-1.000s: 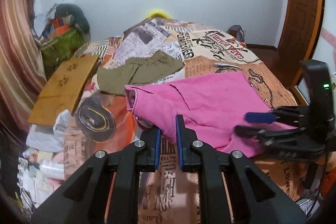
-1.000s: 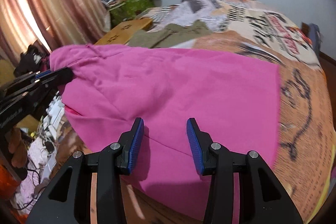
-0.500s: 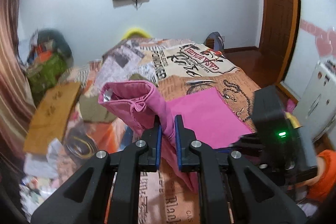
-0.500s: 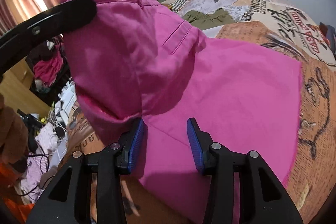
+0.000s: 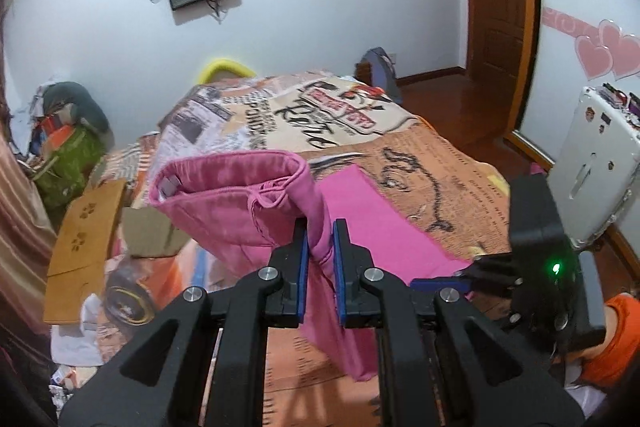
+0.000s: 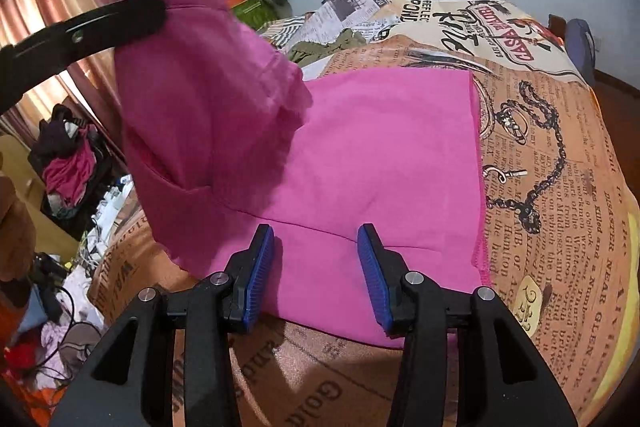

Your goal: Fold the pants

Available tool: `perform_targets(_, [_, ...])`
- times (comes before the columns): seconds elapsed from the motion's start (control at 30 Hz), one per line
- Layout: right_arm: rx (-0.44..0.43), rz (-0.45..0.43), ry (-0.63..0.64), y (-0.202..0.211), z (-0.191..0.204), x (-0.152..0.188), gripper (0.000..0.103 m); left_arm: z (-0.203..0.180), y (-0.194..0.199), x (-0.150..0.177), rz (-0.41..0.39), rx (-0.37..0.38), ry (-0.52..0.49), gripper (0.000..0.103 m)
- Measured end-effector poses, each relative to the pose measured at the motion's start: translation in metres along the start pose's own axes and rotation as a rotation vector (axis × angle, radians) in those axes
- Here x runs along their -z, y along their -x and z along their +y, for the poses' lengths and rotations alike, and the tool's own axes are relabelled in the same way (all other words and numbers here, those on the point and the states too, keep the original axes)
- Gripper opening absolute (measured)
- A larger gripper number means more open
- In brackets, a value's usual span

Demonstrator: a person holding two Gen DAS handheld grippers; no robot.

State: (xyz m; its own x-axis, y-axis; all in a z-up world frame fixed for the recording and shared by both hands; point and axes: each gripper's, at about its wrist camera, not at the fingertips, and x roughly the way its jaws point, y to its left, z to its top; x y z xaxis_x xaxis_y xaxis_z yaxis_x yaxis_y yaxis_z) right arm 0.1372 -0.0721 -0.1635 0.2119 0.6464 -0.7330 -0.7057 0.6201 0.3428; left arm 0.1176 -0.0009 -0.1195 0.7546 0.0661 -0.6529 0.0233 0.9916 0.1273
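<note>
Inspecting legible writing first: the bedspread [image 6: 552, 155] carries a newspaper-style print. Beyond the right gripper's jaws and to their right, "CASA BRAVA" reads on a red banner, with "DISASTER NEAR GLEN" and "Hamilton" in columns of small type farther right. Ahead of the jaws, "REFLEC" and "POND" show on a pale panel. Directly below the jaws, "Gold" is printed large on the brown cloth. From the left wrist view, a black script word resembling "Retro" lies beyond the jaws; its exact spelling cannot be confirmed.

Pink pants [image 6: 380, 147] lie partly flat on the bedspread, directly ahead of the right gripper [image 6: 316, 279]. Its blue-padded jaws stand spread just over the near edge of the fabric, with nothing pressed between them.

Left gripper [image 5: 320, 251] has its jaws pinching a bunched fold of the pink pants [image 5: 240, 203]. The waistband end is lifted clear of the bed, up and left of those jaws, with a small grey tag [image 5: 170, 185] showing inside the opening.

Olive garment [image 6: 328, 47] lies on the bedspread well beyond the right jaws. A green bag [image 5: 68, 159] sits far left of the left jaws, stuffed with mixed items that cannot be identified. A wooden board [image 5: 86, 243] with paw-print cut-outs leans nearer, left of those jaws.
</note>
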Motion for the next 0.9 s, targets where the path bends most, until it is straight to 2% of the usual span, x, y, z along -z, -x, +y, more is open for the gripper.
perform_targets(0.2, [0.065, -0.049, -0.045, 0.033, -0.03, 0.006, 0.04, -0.014, -0.014, -0.008, 0.035, 0.053, 0.004, 0.011])
perform_targets(0.37, [0.156, -0.012, -0.078, 0.037, -0.051, 0.022, 0.041, -0.027, -0.021, -0.01, 0.054, 0.081, -0.005, 0.011])
perform_targets(0.57, [0.153, -0.019, -0.099, 0.035, -0.056, 0.025, 0.04, -0.041, -0.033, -0.01, 0.085, 0.117, -0.005, 0.011])
perform_targets(0.9, [0.127, -0.03, -0.135, 0.037, -0.06, 0.033, 0.04, -0.063, -0.061, -0.001, 0.197, 0.215, -0.006, 0.011])
